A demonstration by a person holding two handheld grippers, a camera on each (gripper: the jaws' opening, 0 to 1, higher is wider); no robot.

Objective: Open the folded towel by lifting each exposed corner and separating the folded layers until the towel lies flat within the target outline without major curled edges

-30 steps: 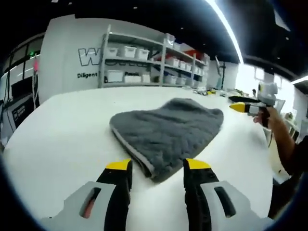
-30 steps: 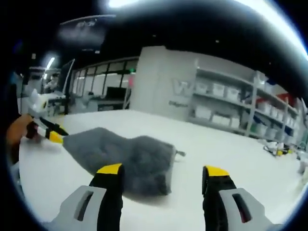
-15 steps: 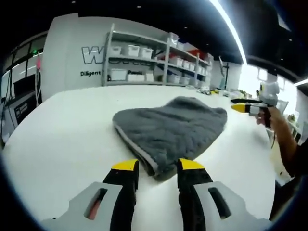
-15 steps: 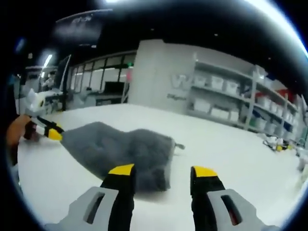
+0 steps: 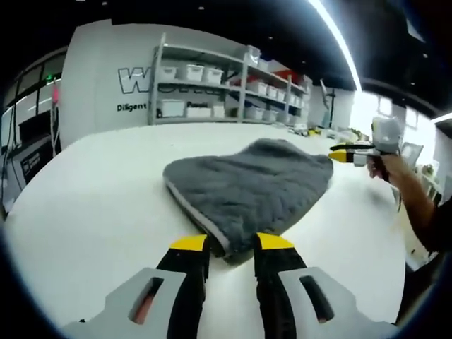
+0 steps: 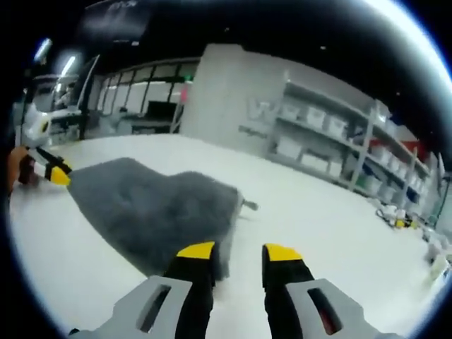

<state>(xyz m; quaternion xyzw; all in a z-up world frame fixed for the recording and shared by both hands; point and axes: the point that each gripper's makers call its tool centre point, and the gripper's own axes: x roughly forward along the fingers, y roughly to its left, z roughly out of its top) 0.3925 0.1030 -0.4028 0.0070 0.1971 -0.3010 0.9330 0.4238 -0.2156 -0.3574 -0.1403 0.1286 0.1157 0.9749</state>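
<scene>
Now grey towel (image 5: 247, 187) lies folded on white surface (image 5: 92, 205), corners between both jaw pairs: left gripper (image 5: 232, 243) and right gripper (image 6: 239, 251) narrowed, not pinching yet. Risk: grabbing all layers, dragging whole towel w/o unfolding.

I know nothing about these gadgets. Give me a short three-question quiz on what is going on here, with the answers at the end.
1. True or false: the grey towel is folded on the white table.
2. Which part of the towel sits between the fingers of the left gripper? A) a far edge B) the near corner C) the middle
3. Fill in: behind the table stands a set of ____ holding white bins.

Key:
1. True.
2. B. The right gripper is likewise at a near corner in its own view.
3. Shelves.
</scene>
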